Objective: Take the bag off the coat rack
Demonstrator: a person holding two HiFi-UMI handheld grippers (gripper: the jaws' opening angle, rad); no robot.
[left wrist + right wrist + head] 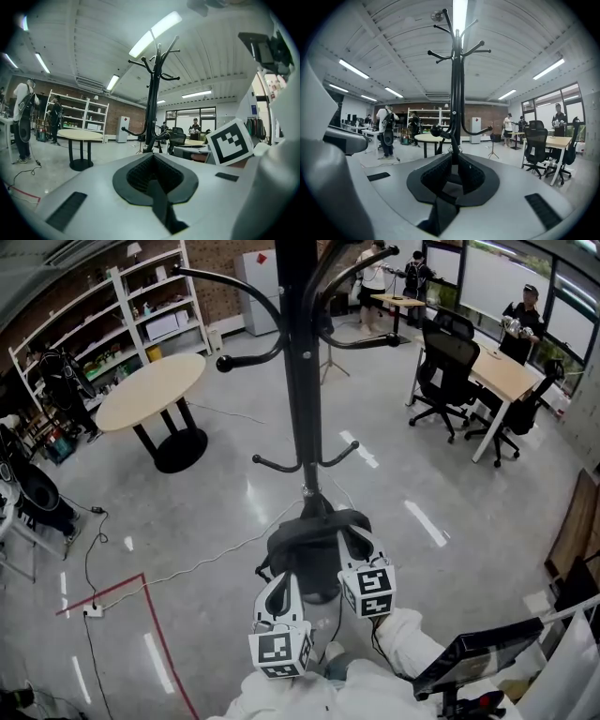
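The black coat rack (298, 362) stands right in front of me, its pole running down to a silver joint (307, 491). No bag hangs on any of the hooks I can see. A black mass (314, 545) sits around the foot of the pole; I cannot tell whether it is a bag or the rack's base. My left gripper (284, 573) and right gripper (350, 523) are low, side by side at that foot. The rack (151, 103) rises beyond the left gripper (152, 157), which is shut on nothing. The right gripper (452, 157) is shut and empty, pointing at the pole (456, 93).
A round wooden table (150, 390) stands at the left, with white shelves (122, 306) behind it. Desks and black office chairs (445, 367) are at the right, with people standing at the back. A cable and red floor tape (141, 582) lie at the lower left.
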